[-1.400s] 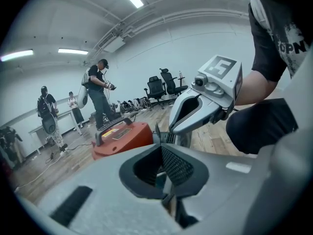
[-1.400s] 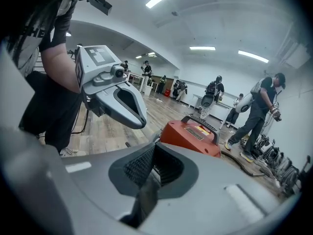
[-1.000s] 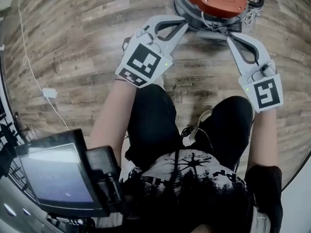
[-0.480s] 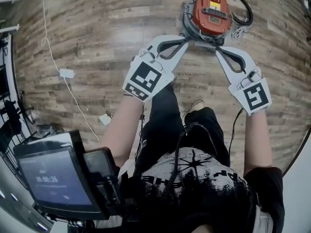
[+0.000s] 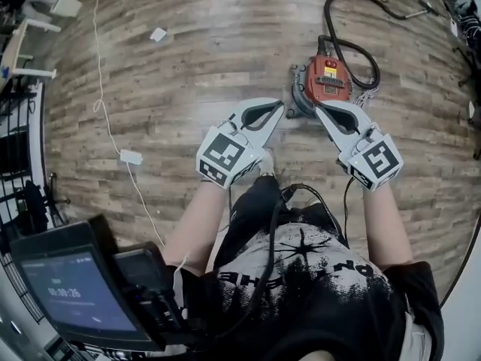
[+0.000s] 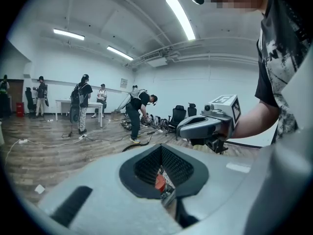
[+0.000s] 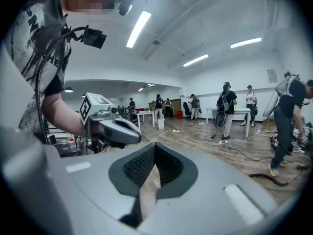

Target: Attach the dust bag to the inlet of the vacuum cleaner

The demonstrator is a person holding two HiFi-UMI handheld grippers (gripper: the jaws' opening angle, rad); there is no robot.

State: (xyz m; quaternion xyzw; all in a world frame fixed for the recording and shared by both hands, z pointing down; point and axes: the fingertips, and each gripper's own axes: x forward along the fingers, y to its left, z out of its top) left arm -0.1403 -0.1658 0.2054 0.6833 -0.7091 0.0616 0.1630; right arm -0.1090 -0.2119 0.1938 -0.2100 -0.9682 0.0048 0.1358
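The red-orange vacuum cleaner stands on the wood floor, and its black hose loops away behind it. Both grippers are held high above the floor, converging over the vacuum in the head view. My left gripper is shut with nothing in it, and so is my right gripper. In the left gripper view the shut left gripper shows a sliver of the red vacuum through its gap, with the right gripper opposite. The right gripper view shows the shut right gripper and the left gripper. No dust bag is visible.
A white cable with a power block trails over the floor at the left. A screen hangs at the person's chest. Several people, tables and chairs stand across the room.
Both grippers have risen well above the vacuum, still shut. The head camera has risen too, so the vacuum looks smaller and more floor and hose have come into view.
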